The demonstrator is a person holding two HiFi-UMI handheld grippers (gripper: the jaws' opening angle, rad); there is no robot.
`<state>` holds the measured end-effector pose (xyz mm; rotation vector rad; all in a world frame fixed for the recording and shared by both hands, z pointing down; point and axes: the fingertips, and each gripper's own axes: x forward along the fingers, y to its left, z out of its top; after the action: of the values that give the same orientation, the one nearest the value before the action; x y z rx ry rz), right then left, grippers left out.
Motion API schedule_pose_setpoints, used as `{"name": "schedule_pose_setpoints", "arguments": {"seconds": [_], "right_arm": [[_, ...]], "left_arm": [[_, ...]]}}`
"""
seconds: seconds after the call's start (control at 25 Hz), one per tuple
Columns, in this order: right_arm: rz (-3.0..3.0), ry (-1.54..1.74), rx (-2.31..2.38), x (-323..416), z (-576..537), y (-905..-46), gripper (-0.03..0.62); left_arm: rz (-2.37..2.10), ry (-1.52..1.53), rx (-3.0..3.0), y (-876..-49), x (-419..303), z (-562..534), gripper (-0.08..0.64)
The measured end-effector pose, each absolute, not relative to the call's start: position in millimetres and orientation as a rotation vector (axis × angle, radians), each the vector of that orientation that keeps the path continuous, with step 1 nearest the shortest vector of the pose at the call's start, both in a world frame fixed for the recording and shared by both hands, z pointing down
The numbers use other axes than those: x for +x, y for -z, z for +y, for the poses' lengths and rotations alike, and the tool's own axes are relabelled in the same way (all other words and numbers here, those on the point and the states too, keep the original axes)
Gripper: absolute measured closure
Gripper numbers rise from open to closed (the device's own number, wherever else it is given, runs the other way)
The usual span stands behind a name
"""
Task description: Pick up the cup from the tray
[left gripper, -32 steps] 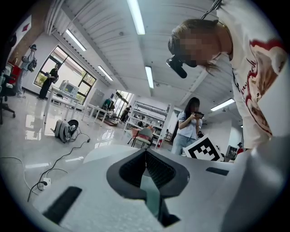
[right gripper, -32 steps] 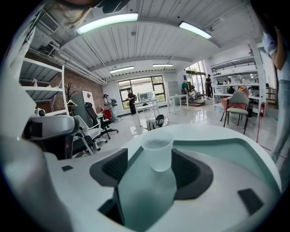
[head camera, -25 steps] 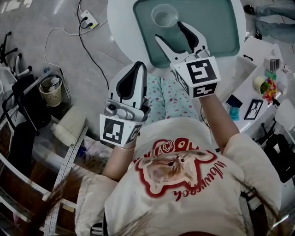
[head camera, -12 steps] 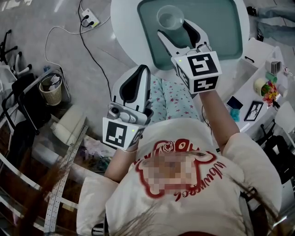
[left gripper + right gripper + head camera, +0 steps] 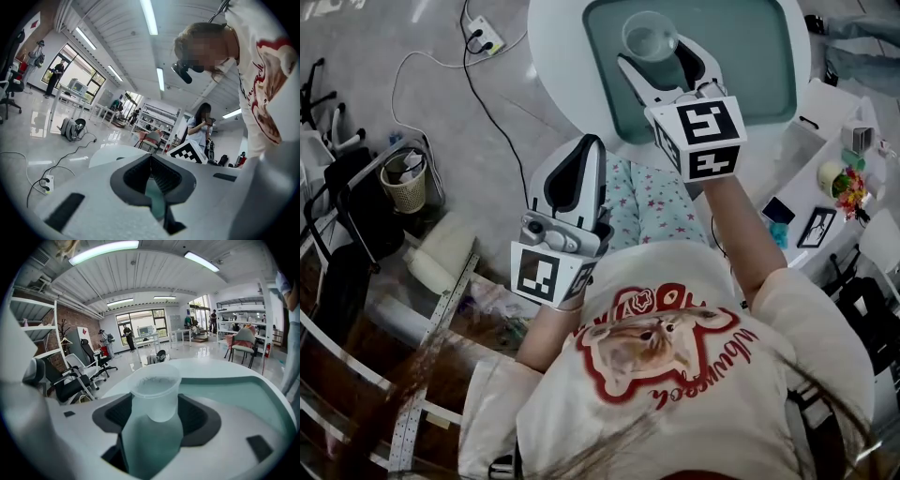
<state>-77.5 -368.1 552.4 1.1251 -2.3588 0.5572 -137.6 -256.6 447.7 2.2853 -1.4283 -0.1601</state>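
Head view, working near to far. Left gripper (image 5: 584,150) is hanging at centre-left of the frame, over the person's lap and well apart from the table. The left gripper view is showing its jaws pressed together at the tips, with nothing between them. Right gripper (image 5: 651,52) is reaching past the near edge of the round white table (image 5: 558,56) and over the tray (image 5: 741,66), pointing up-frame. Its jaws are standing spread wide, one on each side of the cup (image 5: 650,36).

Cup: it is standing upright in the left part of the tray, at top centre of the frame. It is looking translucent, a pale round plastic cup with a thin rolled lip, narrowing toward the base. The right gripper view is showing the cup (image 5: 154,392) centred between the dark ribbed pads (image 5: 115,416). Its wall is sitting just beside each pad, neither pad is visibly pressing it, and its base is resting on the teal tray floor.

Edges and room: the tray, teal with a raised lip and rounded corners, is lying bare to the right of the cup and beyond it. Its left lip is running near the cup. On the floor at upper left, a power strip (image 5: 482,39) and its cable are lying well apart from both grippers. A white side unit (image 5: 825,187) is crowding the right edge of the frame.
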Motion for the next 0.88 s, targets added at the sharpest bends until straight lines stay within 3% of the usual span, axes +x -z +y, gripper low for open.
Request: {"name": "schedule_pose_setpoints", "arguments": {"seconds": [0.88], "right_arm": [[-2.326,-0.59,1.209,-83,-394,-558,0.284]], "left_arm": [[-1.416,0.152,2.272,-453,-139,-243,0.546]]}}
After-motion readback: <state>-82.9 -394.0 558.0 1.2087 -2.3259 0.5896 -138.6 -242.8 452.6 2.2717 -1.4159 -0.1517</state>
